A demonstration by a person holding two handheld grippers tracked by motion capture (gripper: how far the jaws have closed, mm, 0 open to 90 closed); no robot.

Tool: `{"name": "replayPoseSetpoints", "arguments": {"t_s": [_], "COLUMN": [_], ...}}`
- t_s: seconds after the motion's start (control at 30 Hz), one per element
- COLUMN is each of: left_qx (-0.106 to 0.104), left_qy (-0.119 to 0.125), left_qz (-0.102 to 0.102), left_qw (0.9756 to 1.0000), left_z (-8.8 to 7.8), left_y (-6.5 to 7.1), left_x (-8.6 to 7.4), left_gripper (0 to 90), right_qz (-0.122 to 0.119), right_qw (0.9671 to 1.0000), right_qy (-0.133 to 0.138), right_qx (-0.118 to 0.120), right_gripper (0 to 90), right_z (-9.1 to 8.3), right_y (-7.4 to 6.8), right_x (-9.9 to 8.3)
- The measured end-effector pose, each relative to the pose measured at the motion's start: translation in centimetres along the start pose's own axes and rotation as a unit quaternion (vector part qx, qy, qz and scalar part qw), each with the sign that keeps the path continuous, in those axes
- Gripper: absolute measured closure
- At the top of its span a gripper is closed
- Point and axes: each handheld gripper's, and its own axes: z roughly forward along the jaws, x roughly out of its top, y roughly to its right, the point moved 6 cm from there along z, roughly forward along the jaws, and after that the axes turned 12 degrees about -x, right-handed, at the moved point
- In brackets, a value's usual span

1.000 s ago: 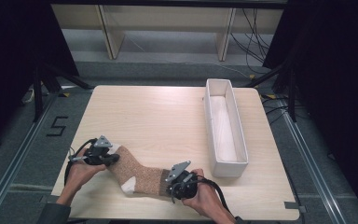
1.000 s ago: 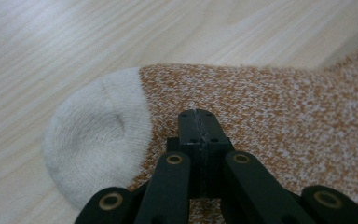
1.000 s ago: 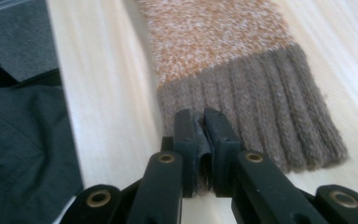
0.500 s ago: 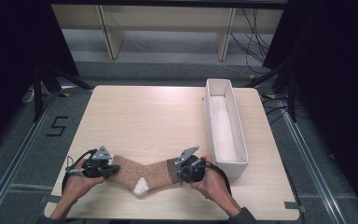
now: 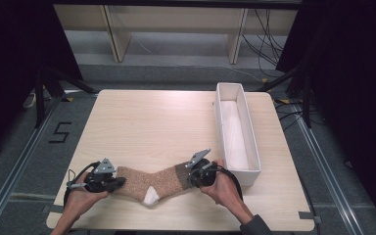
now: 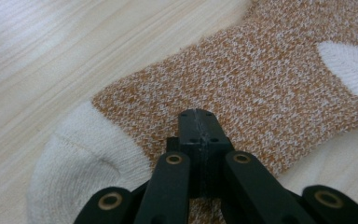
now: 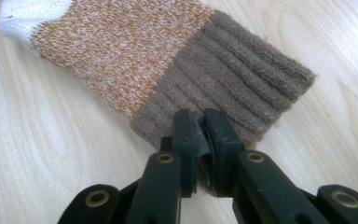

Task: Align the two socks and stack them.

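A knitted sock lies flat near the table's front edge, orange-and-white with a white toe, a white heel and a brown ribbed cuff. My left gripper is shut on its toe end. In the left gripper view the jaws pinch the orange knit beside the white toe. My right gripper is shut on the cuff. In the right gripper view its jaws clamp the edge of the brown ribbing. The sock stretches between the two grippers.
The light wooden table stands on a grey floor. A long white bin runs along the table's right side, close to my right hand. Dark stands and cables sit beyond the table's edges.
The sock lay slanted a second ago and now lies level and stretched. My left gripper moved toward the front edge. My right gripper moved away from that edge.
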Motion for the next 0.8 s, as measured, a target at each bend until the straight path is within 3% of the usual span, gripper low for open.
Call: {"name": "replayPoseSetpoints", "arguments": {"t_s": [0.17, 0.27, 0.33, 0.37, 0.4, 0.43, 0.47, 0.53, 0.7, 0.73, 0.8], "left_qx": [0.003, 0.002, 0.001, 0.001, -0.001, -0.001, 0.002, -0.001, -0.004, -0.006, -0.003], "left_qy": [0.004, 0.0, 0.0, 0.002, 0.003, 0.002, 0.009, 0.004, 0.01, 0.001, 0.003], "left_qz": [0.0, 0.004, -0.001, 0.002, 0.005, 0.006, -0.006, 0.0, -0.012, 0.003, 0.003], "left_qw": [1.0, 1.0, 1.0, 1.0, 1.0, 1.0, 0.9999, 1.0, 0.9999, 1.0, 1.0], "left_z": [0.1, 0.1, 0.1, 0.2, 0.2, 0.2, 0.2, 0.1, 0.4, 0.3, 0.4], "left_y": [-0.2, -0.3, -0.3, -0.3, -0.4, -0.5, -0.5, -0.7, -1.3, -1.3, -1.0], "left_x": [0.0, 0.0, 0.0, 0.0, 0.0, 0.0, 0.0, 0.0, 0.3, 0.3, 0.4], "left_gripper": [89.4, 89.4, 89.3, 89.4, 89.4, 89.4, 89.4, 89.4, 89.4, 89.4, 89.4], "right_qz": [0.034, 0.039, 0.031, 0.034, 0.015, 0.019, 0.012, 0.014, 0.002, -0.002, -0.008], "right_qw": [0.9993, 0.9988, 0.9989, 0.999, 0.9993, 0.9994, 0.9996, 0.9998, 1.0, 0.9999, 0.9998], "right_qy": [0.015, 0.026, 0.029, 0.018, 0.017, 0.006, 0.008, 0.002, -0.006, -0.005, -0.004], "right_qx": [0.006, -0.017, -0.02, -0.021, -0.029, -0.027, -0.023, -0.015, 0.003, 0.009, 0.017], "right_gripper": [78.3, 78.4, 79.9, 81.1, 82.4, 83.8, 84.3, 85.1, 85.2, 85.2, 85.0], "right_z": [-0.4, -0.6, -0.1, 0.2, 0.8, 1.3, 1.5, 1.2, 0.3, 0.0, -0.6], "right_y": [0.1, 0.8, 1.0, 1.0, 1.2, 1.1, 1.1, 0.8, -0.8, -1.2, -1.9], "right_x": [0.5, 1.3, 1.8, 1.8, 1.7, 1.6, 1.5, 1.3, 0.3, 0.1, -0.3]}}
